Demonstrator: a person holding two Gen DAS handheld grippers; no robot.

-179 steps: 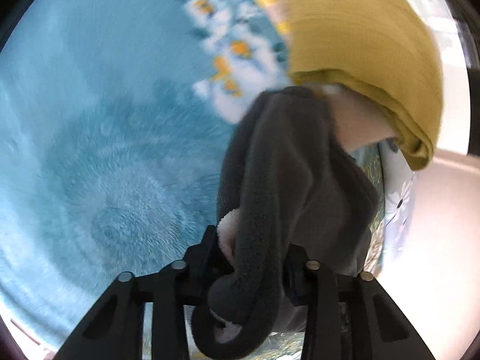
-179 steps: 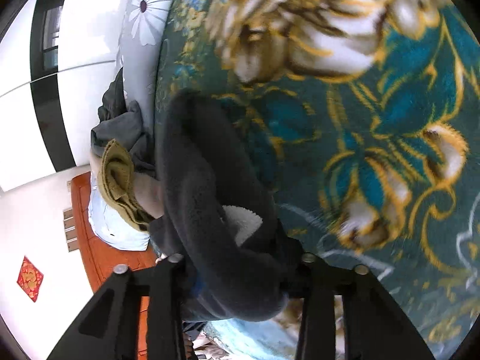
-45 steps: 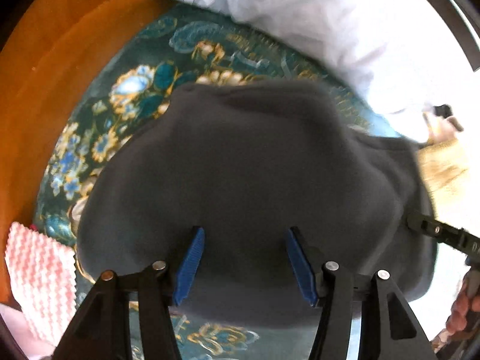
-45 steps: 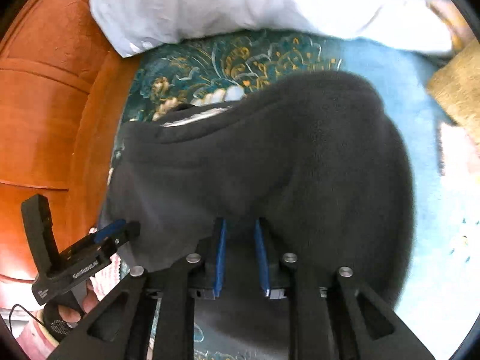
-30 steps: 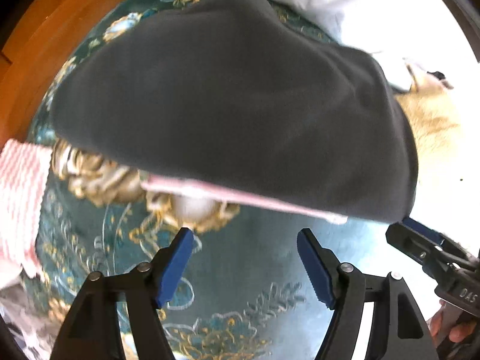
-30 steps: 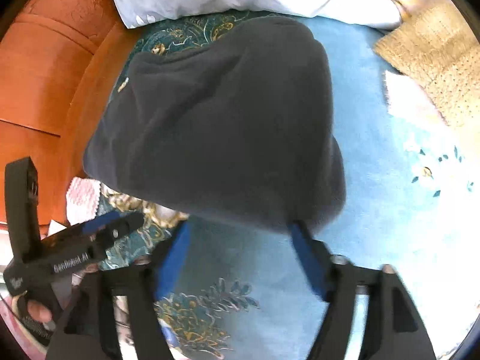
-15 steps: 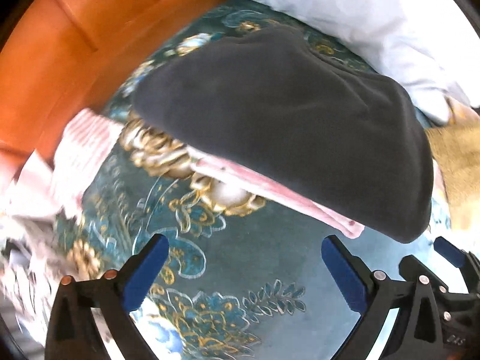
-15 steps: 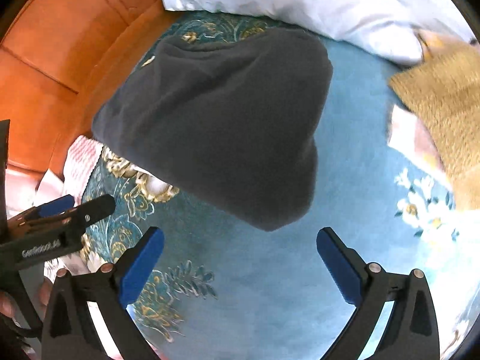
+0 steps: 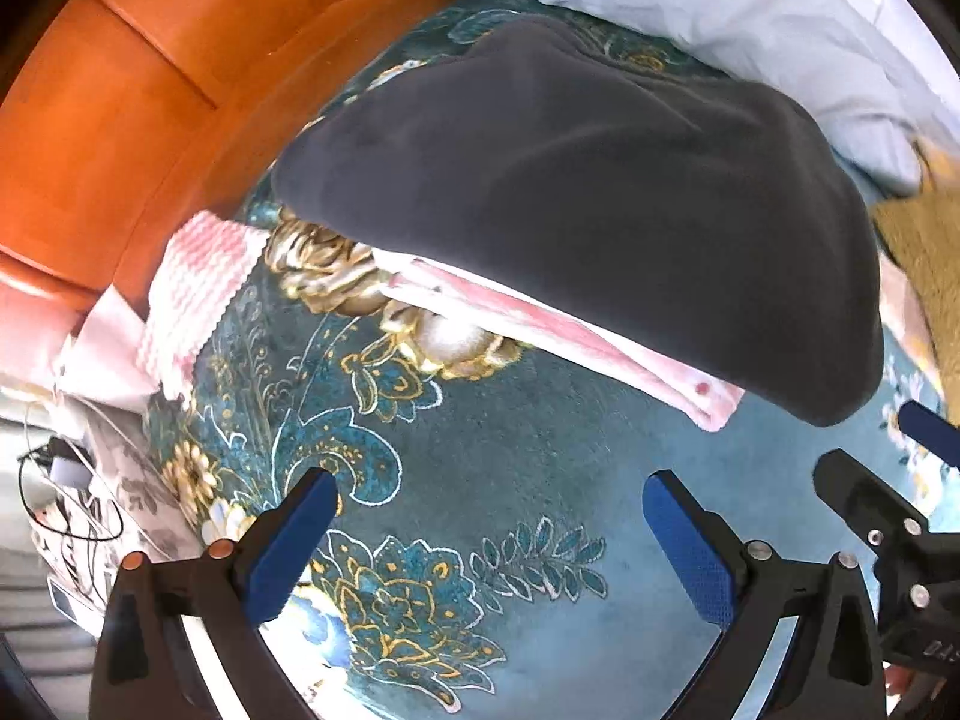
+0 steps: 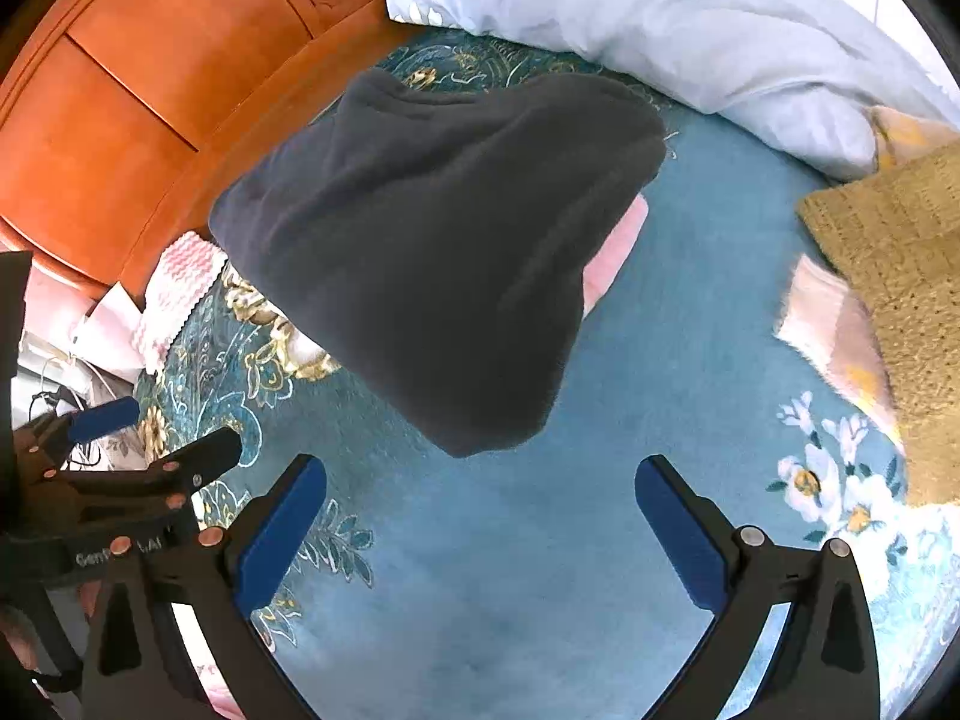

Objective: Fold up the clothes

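Note:
A folded dark grey fleece garment (image 9: 588,180) (image 10: 444,252) lies on top of a folded pink garment (image 9: 564,342) (image 10: 612,252) on the teal floral bedspread (image 9: 480,468). My left gripper (image 9: 489,501) is open, held back from the pile's near edge with nothing between its fingers. My right gripper (image 10: 480,486) is also open, just short of the grey garment's near corner. The right gripper's finger (image 9: 870,504) shows at the right edge of the left wrist view. The left gripper's finger (image 10: 180,462) shows at the left of the right wrist view.
An orange wooden headboard (image 9: 120,90) (image 10: 150,60) runs along the far left. A pale blue pillow (image 9: 720,12) (image 10: 660,18) lies behind the pile. A mustard knit garment (image 10: 888,264) (image 9: 924,252) lies at the right. A pink-and-white knit cloth (image 9: 192,288) and cables (image 9: 66,498) sit at the left.
Both grippers let go of the grey garment, opened wide and drew back from it. The garment now rests folded on the pink one.

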